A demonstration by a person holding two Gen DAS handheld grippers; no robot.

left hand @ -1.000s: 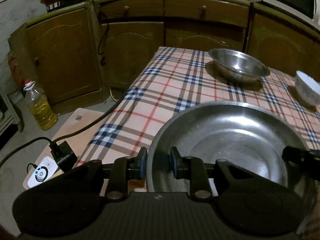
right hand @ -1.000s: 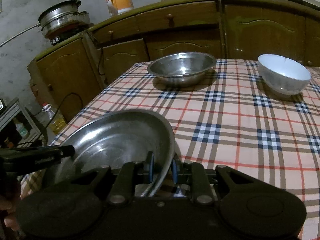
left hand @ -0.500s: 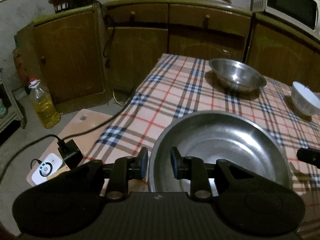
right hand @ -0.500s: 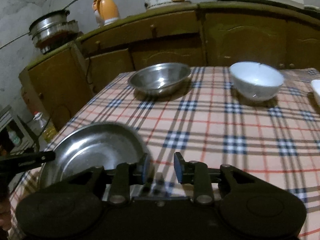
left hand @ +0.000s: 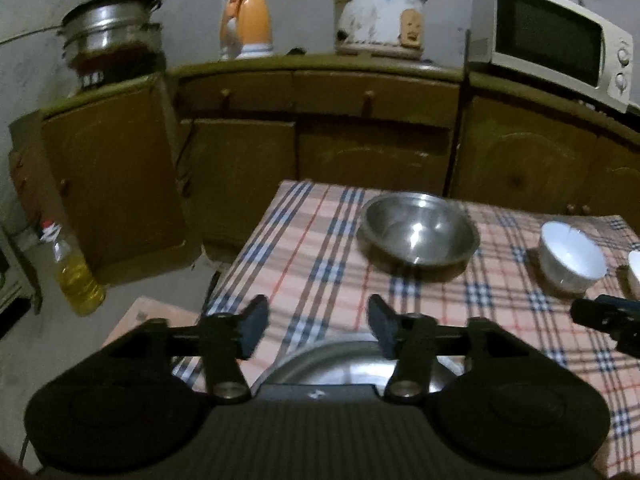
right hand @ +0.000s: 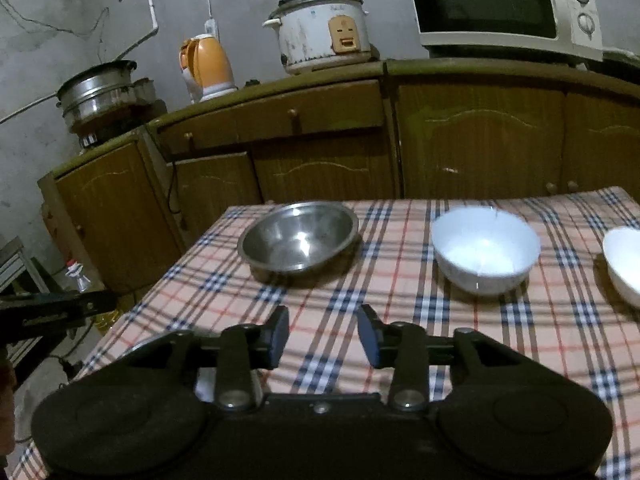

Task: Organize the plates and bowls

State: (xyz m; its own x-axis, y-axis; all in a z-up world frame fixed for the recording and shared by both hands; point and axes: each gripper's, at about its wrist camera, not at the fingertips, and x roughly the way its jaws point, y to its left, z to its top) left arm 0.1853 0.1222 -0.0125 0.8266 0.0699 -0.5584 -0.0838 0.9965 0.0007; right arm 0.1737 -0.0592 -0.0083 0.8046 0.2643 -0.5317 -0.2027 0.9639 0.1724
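A large steel basin lies on the checked tablecloth at the near edge, mostly hidden under my left gripper. That gripper hangs above the basin, its jaws opening with nothing between them. My right gripper hovers over the cloth, its jaws also opening and empty. It shows as a dark tip at the right of the left wrist view. Farther back sit a smaller steel bowl, a white bowl and a second white bowl at the right edge.
Brown cabinets run behind the table, carrying a microwave, a rice cooker, an orange kettle and a steel pot. An oil bottle stands on the floor left of the table's edge.
Both grippers let go of the large basin's rim, opened and rose. The basin stays on the table and has slid low in both views.
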